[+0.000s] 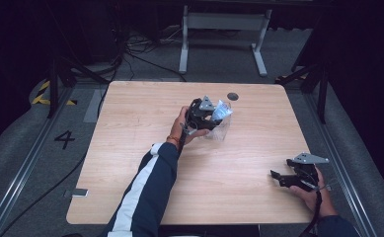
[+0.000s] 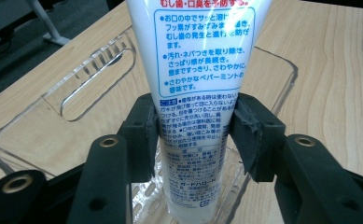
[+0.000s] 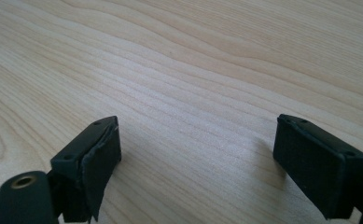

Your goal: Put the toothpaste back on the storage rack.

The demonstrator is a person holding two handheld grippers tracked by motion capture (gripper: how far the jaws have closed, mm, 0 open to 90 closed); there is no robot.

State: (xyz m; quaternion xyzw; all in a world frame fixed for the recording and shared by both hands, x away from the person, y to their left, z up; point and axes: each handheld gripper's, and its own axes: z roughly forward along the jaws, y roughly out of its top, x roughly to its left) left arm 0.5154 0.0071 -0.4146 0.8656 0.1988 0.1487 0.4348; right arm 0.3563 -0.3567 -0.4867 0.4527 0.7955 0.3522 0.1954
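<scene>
A white toothpaste tube [image 2: 198,60] with blue print stands cap down inside a clear plastic container [image 2: 100,63]. My left gripper [image 2: 195,135] has a pad against each edge of the tube's lower part, and the tube looks flat and uncrushed. From the high view, the left gripper [image 1: 213,118] sits over the clear plastic container [image 1: 220,132] at the table's far middle, with the toothpaste tube [image 1: 223,109] sticking up. My right gripper [image 3: 198,154] is open just above bare wood with nothing between its pads. In the high view the right gripper [image 1: 277,177] is at the near right.
The wooden table [image 1: 130,128] has a small dark round disc [image 1: 233,96] near its far edge. A white table frame [image 1: 224,29] and cables lie on the floor beyond. The container has a slot handle [image 2: 97,81] in its side wall.
</scene>
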